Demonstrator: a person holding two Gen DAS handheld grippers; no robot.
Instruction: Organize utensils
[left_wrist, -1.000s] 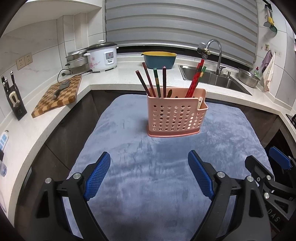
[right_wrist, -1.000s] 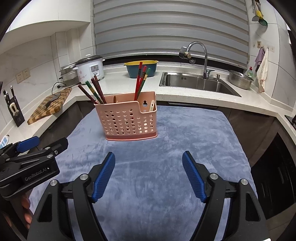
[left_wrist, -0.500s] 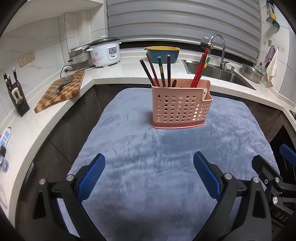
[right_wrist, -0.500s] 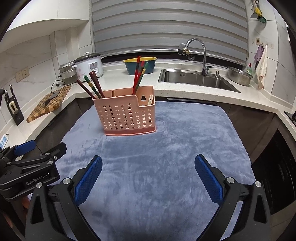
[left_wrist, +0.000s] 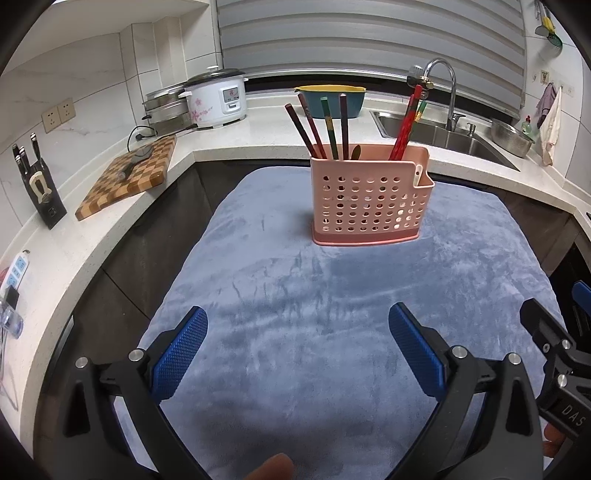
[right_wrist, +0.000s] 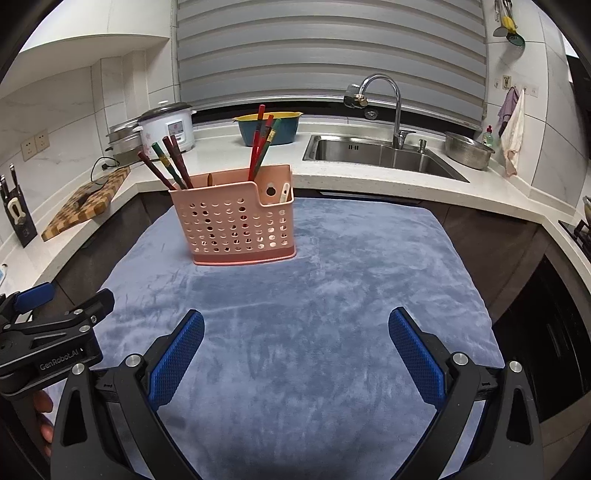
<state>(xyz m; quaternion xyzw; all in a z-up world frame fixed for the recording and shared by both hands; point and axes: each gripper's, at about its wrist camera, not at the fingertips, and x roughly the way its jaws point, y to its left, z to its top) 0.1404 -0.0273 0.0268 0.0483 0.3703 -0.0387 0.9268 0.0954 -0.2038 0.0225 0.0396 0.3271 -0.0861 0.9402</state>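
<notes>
Left wrist: left claw (left_wrist: 297, 328) agape above cloth (left_wrist: 332, 295)

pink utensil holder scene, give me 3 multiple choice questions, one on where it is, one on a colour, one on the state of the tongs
1. Where does the pink utensil holder stand?
A. in the sink
B. on the blue-grey cloth
C. on the chequered cutting board

2. What colour are the pads on both tongs?
A. blue
B. red
C. yellow

3. What state are the left tongs and right tongs in?
A. both shut on chopsticks
B. one open, one shut
C. both open and empty

Answers: 1 B, its base rests on the cloth. 2 A, the ribbed pads are blue. 3 C, wide gaps with only cloth showing between.
</notes>
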